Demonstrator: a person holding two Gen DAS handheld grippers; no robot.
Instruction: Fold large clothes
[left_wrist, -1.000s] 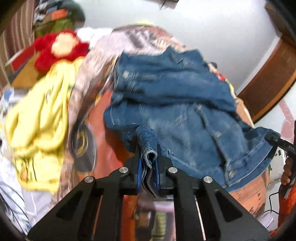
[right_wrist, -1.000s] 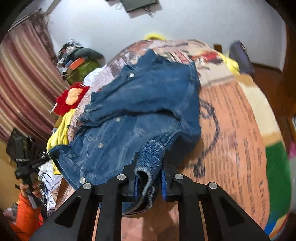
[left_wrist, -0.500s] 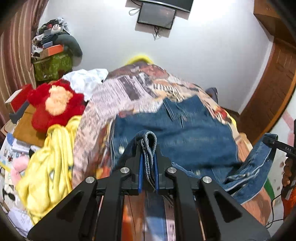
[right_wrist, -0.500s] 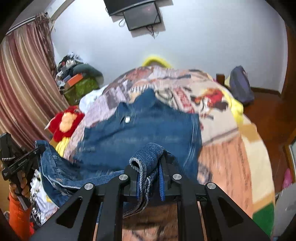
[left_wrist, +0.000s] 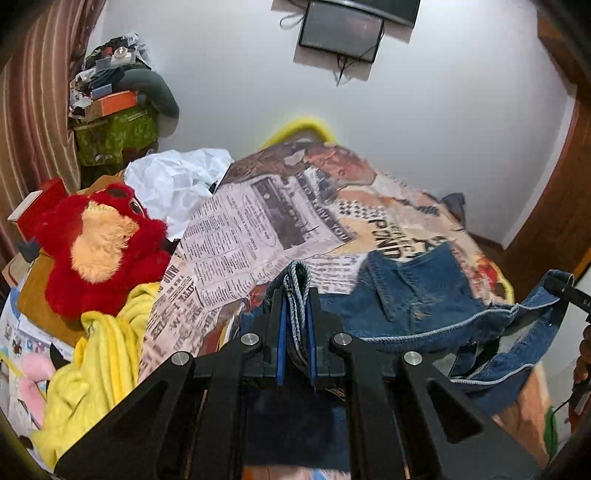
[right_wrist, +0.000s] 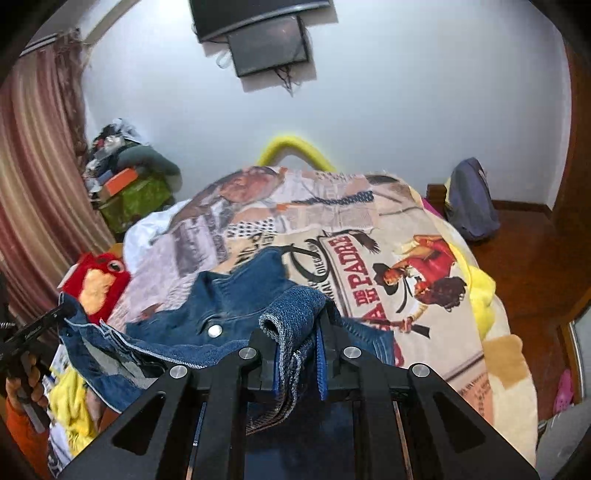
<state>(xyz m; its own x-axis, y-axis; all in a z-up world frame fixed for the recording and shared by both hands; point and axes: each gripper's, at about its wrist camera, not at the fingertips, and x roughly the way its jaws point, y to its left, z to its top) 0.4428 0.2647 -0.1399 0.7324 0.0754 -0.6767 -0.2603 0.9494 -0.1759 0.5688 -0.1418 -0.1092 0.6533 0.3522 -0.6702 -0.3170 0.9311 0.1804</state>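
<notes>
A blue denim jacket (left_wrist: 417, 295) is held up above the printed bedspread (left_wrist: 258, 225), its collar end resting on the bed. My left gripper (left_wrist: 296, 295) is shut on a fold of the jacket's hem. My right gripper (right_wrist: 299, 325) is shut on another fold of the jacket (right_wrist: 236, 295). The hem hangs stretched between the two grippers. The right gripper shows at the right edge of the left wrist view (left_wrist: 569, 291); the left gripper shows at the left edge of the right wrist view (right_wrist: 33, 328).
A red plush toy (left_wrist: 99, 247), a yellow garment (left_wrist: 96, 365) and white cloth (left_wrist: 173, 184) lie left of the bed. Cluttered boxes (left_wrist: 114, 122) stand by the curtain. A dark bag (right_wrist: 472, 199) sits on the wood floor at right. A screen (right_wrist: 269, 44) hangs on the wall.
Both grippers have lifted and tilted up, raising the jacket's near hem off the bed. The jacket has gone from lying spread flat to hanging between the grippers.
</notes>
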